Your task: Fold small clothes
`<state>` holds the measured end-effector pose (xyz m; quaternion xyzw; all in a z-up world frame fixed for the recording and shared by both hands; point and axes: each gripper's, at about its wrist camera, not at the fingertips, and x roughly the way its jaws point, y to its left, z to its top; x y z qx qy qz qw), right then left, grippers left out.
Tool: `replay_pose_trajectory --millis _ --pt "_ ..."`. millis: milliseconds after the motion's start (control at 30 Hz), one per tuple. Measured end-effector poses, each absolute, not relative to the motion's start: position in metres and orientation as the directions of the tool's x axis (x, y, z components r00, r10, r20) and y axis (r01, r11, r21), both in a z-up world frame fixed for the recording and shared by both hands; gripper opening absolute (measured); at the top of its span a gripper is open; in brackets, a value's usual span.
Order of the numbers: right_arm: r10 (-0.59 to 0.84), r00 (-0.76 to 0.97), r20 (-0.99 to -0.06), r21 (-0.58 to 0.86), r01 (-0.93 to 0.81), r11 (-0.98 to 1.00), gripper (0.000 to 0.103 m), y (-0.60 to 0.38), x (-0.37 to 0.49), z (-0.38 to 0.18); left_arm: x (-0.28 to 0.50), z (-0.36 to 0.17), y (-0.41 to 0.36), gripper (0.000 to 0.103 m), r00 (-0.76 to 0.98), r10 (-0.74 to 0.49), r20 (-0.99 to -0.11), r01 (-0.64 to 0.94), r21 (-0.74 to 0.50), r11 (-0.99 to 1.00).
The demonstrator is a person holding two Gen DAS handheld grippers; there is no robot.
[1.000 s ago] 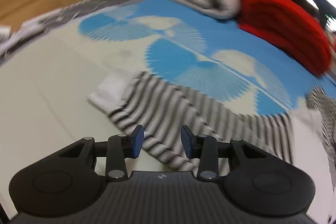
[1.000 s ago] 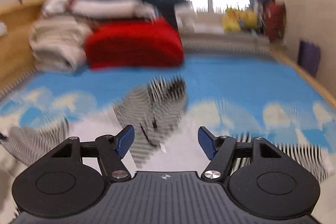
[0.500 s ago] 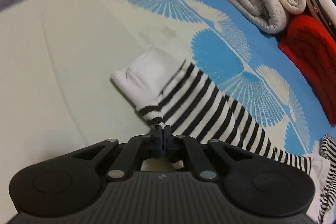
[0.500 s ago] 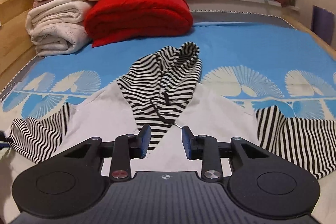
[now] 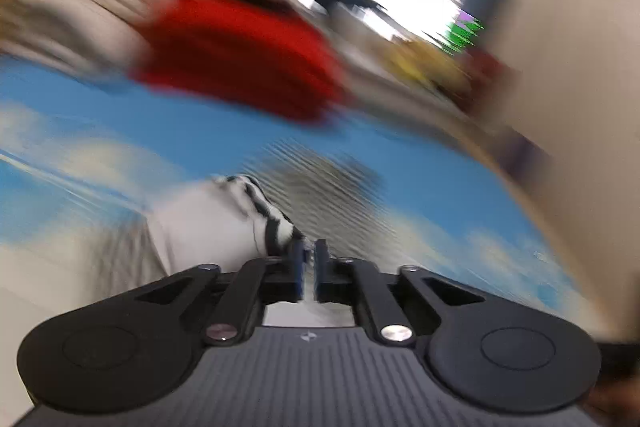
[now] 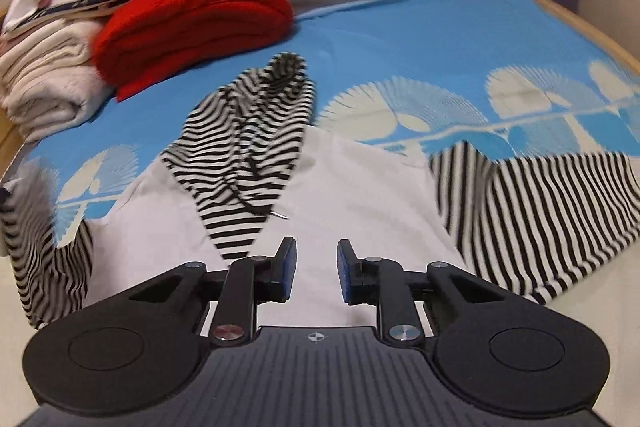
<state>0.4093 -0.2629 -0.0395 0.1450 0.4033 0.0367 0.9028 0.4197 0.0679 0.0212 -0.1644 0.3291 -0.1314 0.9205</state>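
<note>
A blue bedsheet [image 6: 400, 39] with pale fan prints covers the bed, folded red blanket [image 6: 192, 23] and cream bedding [image 6: 44, 83] stacked near the window. The striped hooded top [image 6: 248, 147] lies spread, hood up. The left gripper [image 5: 308, 263], pinching the striped sleeve cuff [image 5: 276, 223], has swung up since half a second ago; the right gripper [image 6: 316, 263] hovers narrowly parted over the white body, slightly wider than before.

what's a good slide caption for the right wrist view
Open right claw hovering over a white hooded top with striped hood and sleeves, spread on a blue bedsheet.
</note>
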Motion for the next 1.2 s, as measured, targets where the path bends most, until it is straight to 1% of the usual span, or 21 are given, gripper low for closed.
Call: replay_pose_trajectory --millis 33,67,133,200,267,367,400,433,467,567,633,700,733,800,867,933,967,1000,1033,1133,1200 --pt "0.183 0.668 -0.721 0.308 0.072 0.949 0.024 -0.269 0.41 -0.041 0.419 0.022 0.048 0.018 0.689 -0.442 -0.574 0.213 -0.423 0.881" --pt "0.181 0.662 -0.727 0.324 0.098 0.941 0.024 -0.274 0.412 -0.043 0.418 0.026 0.036 0.018 0.672 -0.451 -0.588 0.234 -0.409 0.882" --pt "0.183 0.648 -0.74 0.356 0.146 0.923 0.025 -0.285 0.415 -0.047 0.419 0.036 0.03 0.025 0.687 -0.366 -0.628 0.162 -0.358 0.919" --pt "0.195 0.639 -0.744 0.391 0.179 0.903 0.025 -0.293 0.416 -0.05 0.425 0.039 0.043 0.025 0.684 -0.281 -0.673 0.027 -0.361 0.932" --pt "0.204 0.632 -0.748 0.407 0.194 0.893 0.025 -0.296 0.416 -0.053 0.426 0.037 0.063 0.025 0.701 -0.179 -0.69 -0.097 -0.341 0.935" --pt "0.226 0.626 -0.747 0.436 0.204 0.877 0.025 -0.296 0.419 -0.06 0.431 0.021 0.091 0.028 0.73 -0.036 -0.682 -0.195 -0.258 0.946" --pt "0.234 0.615 -0.753 0.446 0.215 0.869 0.025 -0.294 0.42 -0.065 0.436 0.012 0.1 0.028 0.709 0.004 -0.706 -0.228 -0.223 0.948" --pt "0.254 0.599 -0.76 0.469 0.233 0.852 0.026 -0.293 0.423 -0.071 0.442 0.002 0.106 0.028 0.661 0.039 -0.749 -0.267 -0.186 0.945" --pt "0.281 0.591 -0.756 0.499 0.242 0.832 0.026 -0.291 0.425 -0.077 0.446 -0.003 0.112 0.028 0.637 0.05 -0.769 -0.296 -0.185 0.937" --pt "0.328 0.561 -0.76 0.549 0.284 0.786 0.026 -0.276 0.435 -0.098 0.46 -0.008 0.135 0.028 0.635 0.071 -0.769 -0.353 -0.208 0.912" --pt "0.358 0.555 -0.751 0.583 0.303 0.754 0.026 -0.266 0.441 -0.11 0.467 -0.009 0.137 0.028 0.643 0.108 -0.759 -0.352 -0.168 0.921" --pt "0.362 0.54 -0.76 0.594 0.35 0.725 0.026 -0.26 0.45 -0.123 0.467 -0.015 0.142 0.028 0.622 0.126 -0.773 -0.364 -0.143 0.92" --pt "0.37 0.538 -0.758 0.604 0.364 0.709 0.027 -0.256 0.457 -0.13 0.473 -0.016 0.142 0.028 0.618 0.118 -0.778 -0.368 -0.153 0.917" --pt "0.372 0.528 -0.764 0.604 0.38 0.701 0.033 -0.251 0.468 -0.143 0.474 -0.02 0.148 0.028 0.612 0.094 -0.785 -0.368 -0.178 0.913" --pt "0.366 0.517 -0.774 0.6 0.413 0.686 0.036 -0.246 0.476 -0.157 0.469 -0.014 0.151 0.028 0.613 0.087 -0.786 -0.362 -0.181 0.915" --pt "0.361 0.523 -0.772 0.605 0.431 0.669 0.035 -0.245 0.481 -0.167 0.47 -0.014 0.155 0.028 0.617 0.083 -0.783 -0.353 -0.181 0.918" --pt "0.359 0.543 -0.76 0.618 0.429 0.659 0.033 -0.246 0.481 -0.168 0.47 -0.012 0.156 0.028 0.619 0.081 -0.781 -0.348 -0.181 0.92" --pt "0.348 0.565 -0.748 0.622 0.414 0.665 0.014 -0.245 0.483 -0.166 0.469 -0.011 0.158 0.028 0.621 0.081 -0.779 -0.344 -0.179 0.922" --pt "0.345 0.585 -0.734 0.628 0.392 0.672 0.001 -0.245 0.484 -0.162 0.469 -0.011 0.16 0.028 0.621 0.084 -0.78 -0.344 -0.175 0.922" --pt "0.312 0.704 -0.638 0.676 0.318 0.665 0.002 -0.248 0.471 -0.13 0.469 -0.013 0.164 0.028 0.609 0.086 -0.789 -0.35 -0.169 0.922" --pt "0.244 0.782 -0.573 0.677 0.285 0.679 0.002 -0.251 0.452 -0.098 0.47 -0.017 0.165 0.028 0.598 0.08 -0.798 -0.35 -0.17 0.921"
